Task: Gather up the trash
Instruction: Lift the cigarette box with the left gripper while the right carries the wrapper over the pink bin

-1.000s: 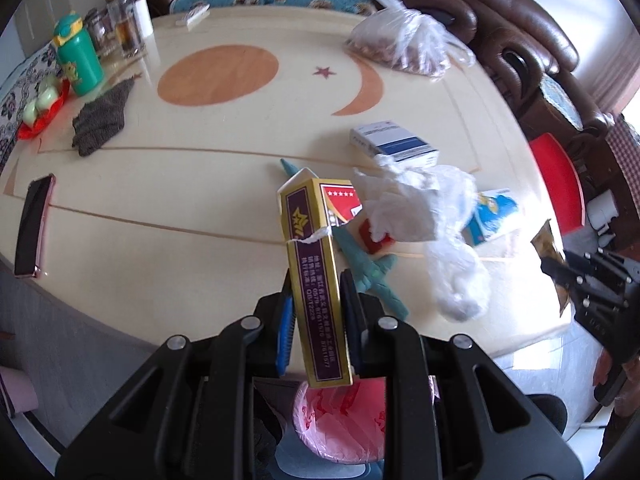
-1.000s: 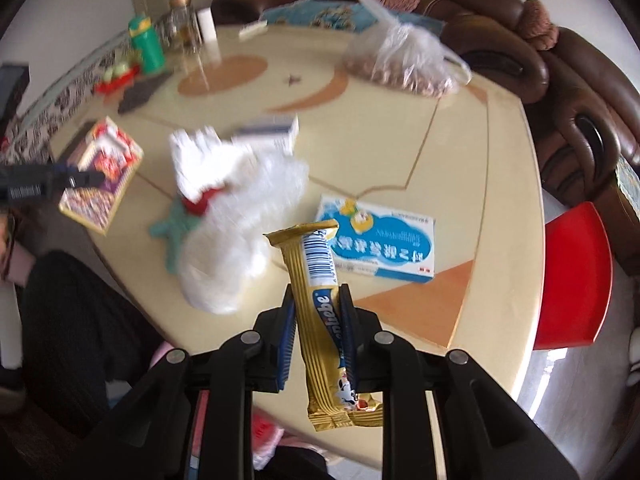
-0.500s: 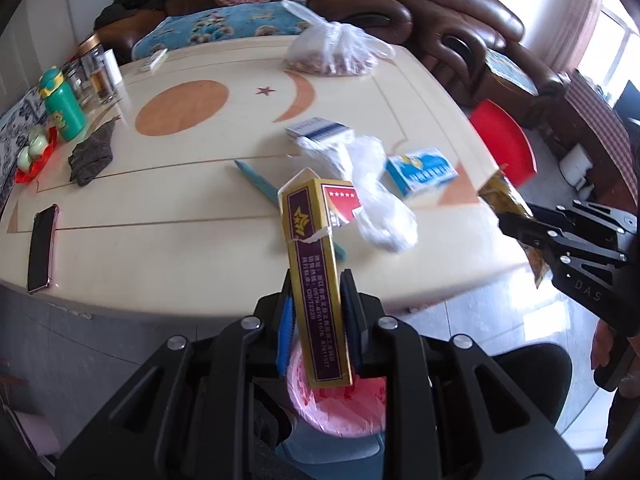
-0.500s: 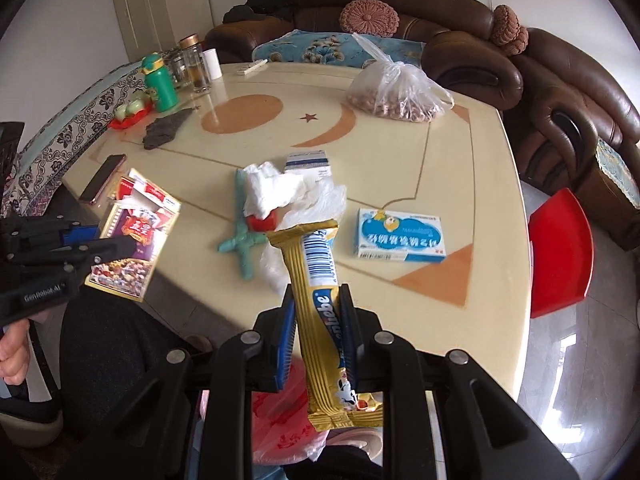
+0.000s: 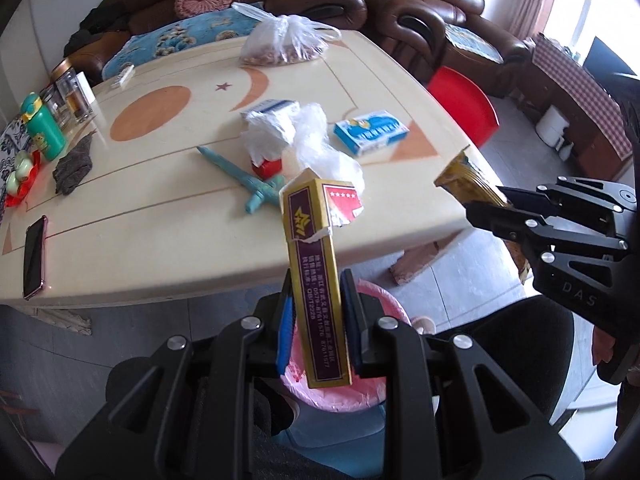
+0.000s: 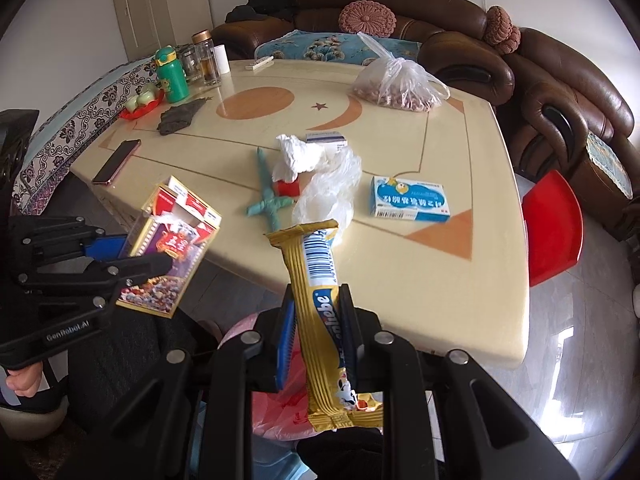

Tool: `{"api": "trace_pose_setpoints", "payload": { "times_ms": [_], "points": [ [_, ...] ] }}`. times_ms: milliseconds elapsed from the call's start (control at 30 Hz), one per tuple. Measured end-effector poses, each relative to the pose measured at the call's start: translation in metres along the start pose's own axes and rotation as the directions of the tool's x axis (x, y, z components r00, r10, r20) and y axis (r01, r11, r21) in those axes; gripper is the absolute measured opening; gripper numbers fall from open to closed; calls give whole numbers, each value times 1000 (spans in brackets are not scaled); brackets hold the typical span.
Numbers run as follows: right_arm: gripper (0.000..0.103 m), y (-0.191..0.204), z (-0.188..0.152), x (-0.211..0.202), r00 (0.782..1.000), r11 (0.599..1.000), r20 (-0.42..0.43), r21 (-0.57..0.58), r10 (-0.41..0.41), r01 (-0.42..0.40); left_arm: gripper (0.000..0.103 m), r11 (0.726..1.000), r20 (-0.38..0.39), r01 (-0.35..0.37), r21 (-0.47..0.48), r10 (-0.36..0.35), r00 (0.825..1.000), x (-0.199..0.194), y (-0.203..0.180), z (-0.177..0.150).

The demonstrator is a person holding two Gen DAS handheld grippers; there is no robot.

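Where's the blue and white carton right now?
The blue and white carton lies flat on the cream table, on the right in the right wrist view, just right of the crumpled clear plastic bag.

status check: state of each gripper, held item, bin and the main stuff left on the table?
left gripper: shut on cigarette pack
cigarette pack: lid torn open, held above bin
right gripper: shut on snack wrapper
snack wrapper: empty, held upright
bin with pink liner: open, below grippers
blue medicine box: closed, flat on table
bag of nuts: tied shut
phone: screen dark
green bottle: capped, upright
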State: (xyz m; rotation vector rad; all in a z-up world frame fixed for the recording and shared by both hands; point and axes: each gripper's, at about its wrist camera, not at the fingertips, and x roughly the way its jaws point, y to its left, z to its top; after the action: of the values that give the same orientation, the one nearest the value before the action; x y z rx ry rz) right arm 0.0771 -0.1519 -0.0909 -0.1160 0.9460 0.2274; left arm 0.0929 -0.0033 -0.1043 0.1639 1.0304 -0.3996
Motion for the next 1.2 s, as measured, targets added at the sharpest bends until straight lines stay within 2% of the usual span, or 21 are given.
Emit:
{"api": "trace_pose_setpoints", "payload": {
  "times_ms": [467, 700, 767, 967, 1200],
  "points": [
    [21, 13, -49, 35, 997, 999, -70, 38, 10, -7, 22, 994, -72, 20, 105, -12, 997, 31, -22, -35],
    [21, 10, -66, 60, 994, 996, -105, 81, 31, -23, 22, 987, -118, 70, 145, -53, 992, 59, -24, -52],
    [21, 9, -71, 70, 992, 996, -121, 89, 35, -25, 22, 985, -137, 98, 142, -78, 987, 69, -23, -55],
    [21, 10, -80, 100, 984, 993, -167, 113, 59, -40, 22, 988, -201, 90, 122, -64, 978, 101, -18, -67],
    [21, 13, -91, 137, 971, 989, -221, 138, 86, -56, 22, 988, -261, 119, 102, -89, 961, 134, -18, -76]
  ]
}}
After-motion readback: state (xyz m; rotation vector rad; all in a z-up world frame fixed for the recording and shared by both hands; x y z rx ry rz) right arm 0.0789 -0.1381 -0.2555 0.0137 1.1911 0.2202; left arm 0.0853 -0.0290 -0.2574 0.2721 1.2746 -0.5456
